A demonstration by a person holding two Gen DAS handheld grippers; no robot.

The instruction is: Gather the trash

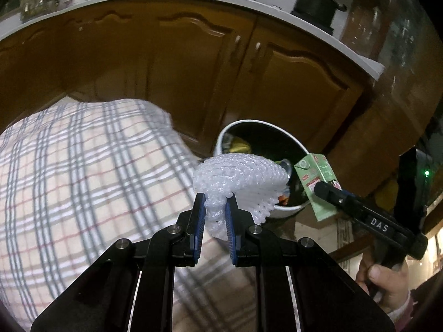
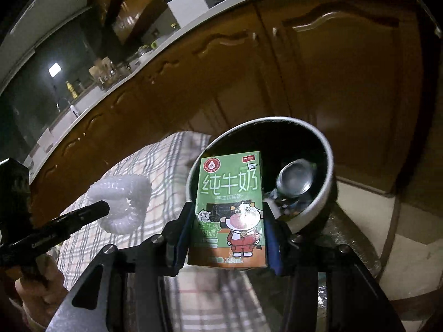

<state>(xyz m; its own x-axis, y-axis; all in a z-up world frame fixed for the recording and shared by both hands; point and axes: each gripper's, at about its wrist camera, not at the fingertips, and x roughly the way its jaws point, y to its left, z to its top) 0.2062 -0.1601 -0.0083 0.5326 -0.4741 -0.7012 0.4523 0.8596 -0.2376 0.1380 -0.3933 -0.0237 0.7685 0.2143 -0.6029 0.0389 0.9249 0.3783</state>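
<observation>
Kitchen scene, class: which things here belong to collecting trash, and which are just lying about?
Job:
foam net in left gripper
milk carton in right gripper
bin, can inside

Lying about:
checked cloth
black pot
cabinet doors

A green milk carton bears large white characters "纯牛奶" above a cartoon cow, with "125mL" faintly legible along its bottom edge. White letters "DAS" mark the right gripper's black finger.
</observation>
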